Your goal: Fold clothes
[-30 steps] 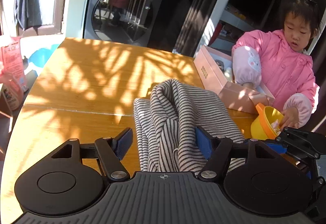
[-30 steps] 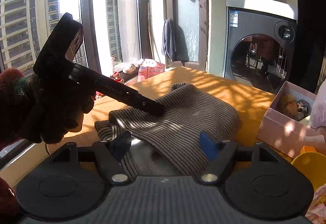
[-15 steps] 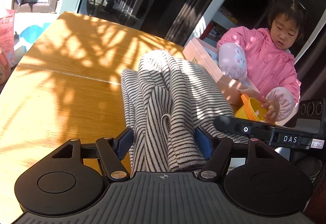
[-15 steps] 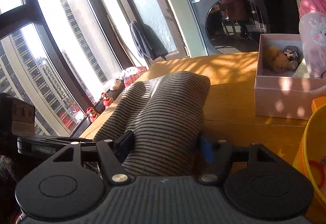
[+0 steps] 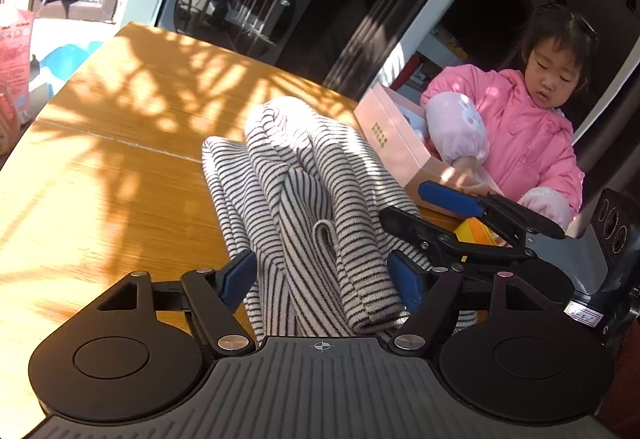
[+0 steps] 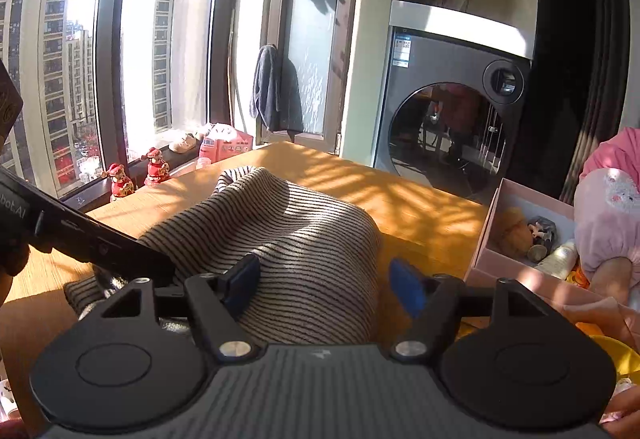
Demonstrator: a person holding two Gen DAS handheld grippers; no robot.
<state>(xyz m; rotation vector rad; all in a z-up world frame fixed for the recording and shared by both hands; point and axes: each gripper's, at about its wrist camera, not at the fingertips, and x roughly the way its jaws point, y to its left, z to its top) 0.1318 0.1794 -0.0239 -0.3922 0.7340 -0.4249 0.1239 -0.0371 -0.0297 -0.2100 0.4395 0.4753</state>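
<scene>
The striped garment [image 5: 304, 191] lies bunched in loose, doubled-over layers on the wooden worktop [image 5: 120, 143], just beside the pink box [image 5: 396, 147], with a rolled hem edge nearest the left camera. The left tool [image 5: 322, 279] has its blue pads spread on either side of those near layers without pinching them, and the right tool [image 6: 324, 281] is likewise spread over the garment's side nearest the box. A likely fault is closing on only some layers, so the bundle slumps unevenly, or dragging cloth into the box, where a child [image 5: 532, 127] is reaching.
</scene>
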